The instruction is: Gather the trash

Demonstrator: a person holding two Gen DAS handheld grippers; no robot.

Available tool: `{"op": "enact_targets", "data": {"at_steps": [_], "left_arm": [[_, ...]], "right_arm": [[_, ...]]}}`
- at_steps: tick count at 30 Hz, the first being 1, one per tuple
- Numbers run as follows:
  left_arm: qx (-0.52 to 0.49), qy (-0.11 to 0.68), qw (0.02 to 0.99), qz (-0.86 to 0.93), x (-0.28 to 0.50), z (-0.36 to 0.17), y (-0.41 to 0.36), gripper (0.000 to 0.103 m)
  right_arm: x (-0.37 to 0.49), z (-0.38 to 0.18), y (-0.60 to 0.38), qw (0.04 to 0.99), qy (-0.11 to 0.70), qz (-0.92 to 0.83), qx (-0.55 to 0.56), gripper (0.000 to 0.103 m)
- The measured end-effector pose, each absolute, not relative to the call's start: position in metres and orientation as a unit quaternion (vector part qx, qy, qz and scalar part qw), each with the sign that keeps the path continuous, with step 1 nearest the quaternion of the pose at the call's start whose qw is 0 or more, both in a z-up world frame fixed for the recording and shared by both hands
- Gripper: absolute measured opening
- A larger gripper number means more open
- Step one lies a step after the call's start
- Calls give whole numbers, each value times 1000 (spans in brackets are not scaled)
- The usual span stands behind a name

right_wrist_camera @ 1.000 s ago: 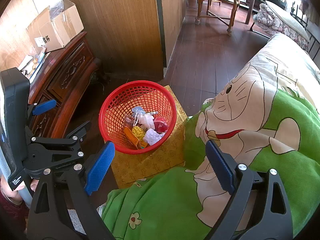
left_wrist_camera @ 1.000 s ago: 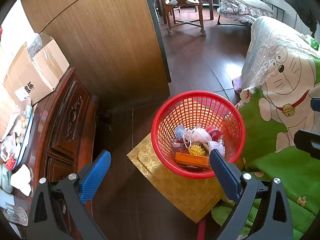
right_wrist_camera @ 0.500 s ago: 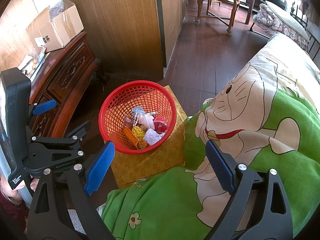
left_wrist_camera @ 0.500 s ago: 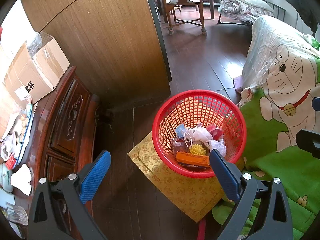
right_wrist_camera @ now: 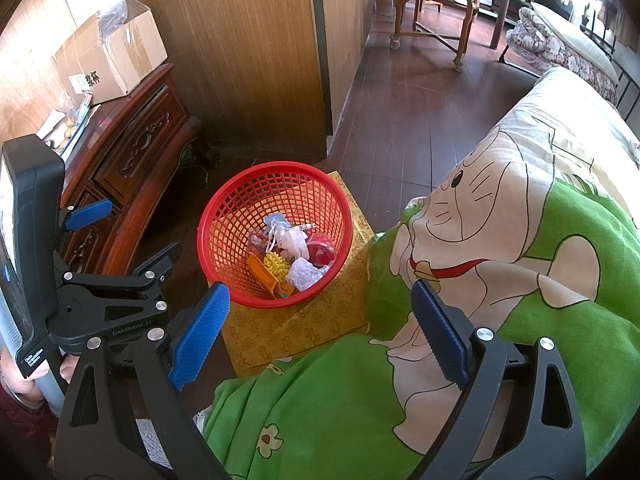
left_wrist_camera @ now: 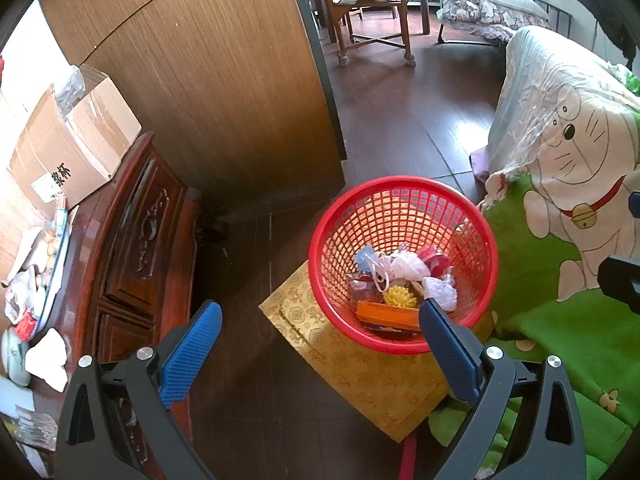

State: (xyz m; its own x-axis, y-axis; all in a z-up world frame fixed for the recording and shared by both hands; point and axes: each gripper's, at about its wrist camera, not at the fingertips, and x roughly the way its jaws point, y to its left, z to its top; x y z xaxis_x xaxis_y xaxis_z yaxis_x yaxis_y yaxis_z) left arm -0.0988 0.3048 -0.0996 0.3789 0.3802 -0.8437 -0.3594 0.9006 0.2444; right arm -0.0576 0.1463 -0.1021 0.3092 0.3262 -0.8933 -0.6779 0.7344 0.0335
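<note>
A red mesh basket [left_wrist_camera: 400, 200] stands on a yellow patterned box [left_wrist_camera: 360, 376] beside the bed; it also shows in the right wrist view [right_wrist_camera: 240, 200]. It holds several pieces of trash: an orange packet [left_wrist_camera: 386, 316], a yellow spiky ball [left_wrist_camera: 400, 296], white crumpled plastic [left_wrist_camera: 440, 292] and a red item [left_wrist_camera: 436, 260]. My left gripper [left_wrist_camera: 320, 340] is open and empty, above and in front of the basket. My right gripper [right_wrist_camera: 320, 320] is open and empty, over the green blanket to the basket's right. The left gripper's body [right_wrist_camera: 100, 300] shows in the right wrist view.
A dark carved wooden cabinet [left_wrist_camera: 132, 240] stands left, with a cardboard box [left_wrist_camera: 68, 152] and clutter on top. A wood-panelled partition [left_wrist_camera: 220, 80] is behind the basket. The bed with a green cartoon-cat blanket [right_wrist_camera: 500, 260] fills the right. A wooden chair [left_wrist_camera: 372, 8] stands far back.
</note>
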Motion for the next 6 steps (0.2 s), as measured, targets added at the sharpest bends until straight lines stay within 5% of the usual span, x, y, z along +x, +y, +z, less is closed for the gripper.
{"op": "enact_targets", "data": {"at_steps": [6], "left_arm": [[-1,512,829,225,-100,-97,311,97]], "right_arm": [[-58,-102,147,789,494,318,-178,89]]}}
